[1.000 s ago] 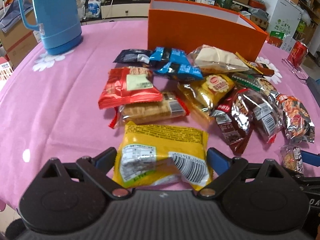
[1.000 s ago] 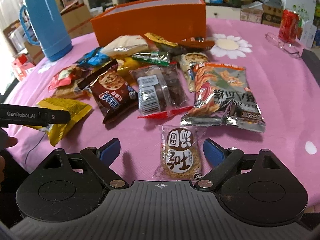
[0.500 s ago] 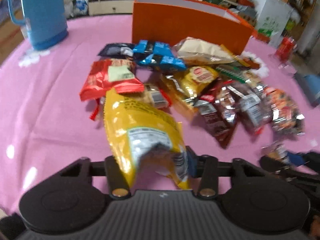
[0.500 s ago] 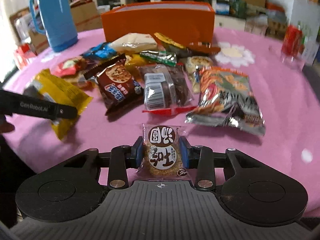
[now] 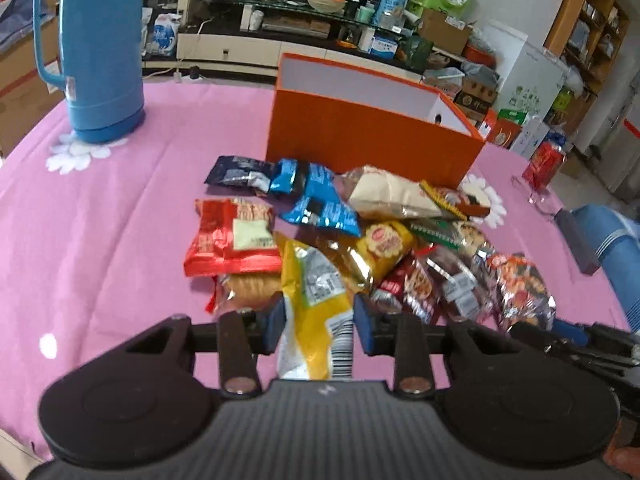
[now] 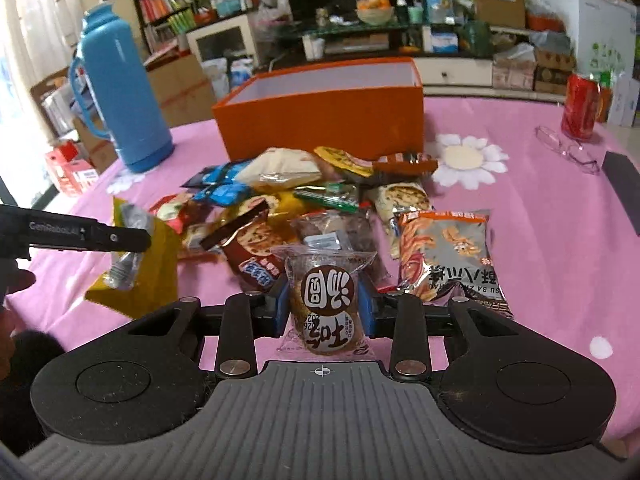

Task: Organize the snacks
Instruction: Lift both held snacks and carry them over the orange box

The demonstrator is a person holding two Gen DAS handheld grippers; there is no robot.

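My left gripper is shut on a yellow snack packet and holds it above the table; the packet also shows in the right wrist view. My right gripper is shut on a small clear-wrapped round cracker, lifted off the cloth. A pile of several snack packets lies in front of an open orange box, which also shows in the right wrist view. The box looks empty inside.
A blue thermos stands at the back left on the pink tablecloth. A red can, glasses and a dark flat object lie at the right. A silver squid-snack packet lies near my right gripper.
Both grippers closed on their packets and lifted them: the left took the yellow packet, the right took the round cracker. Both views now look from higher up.
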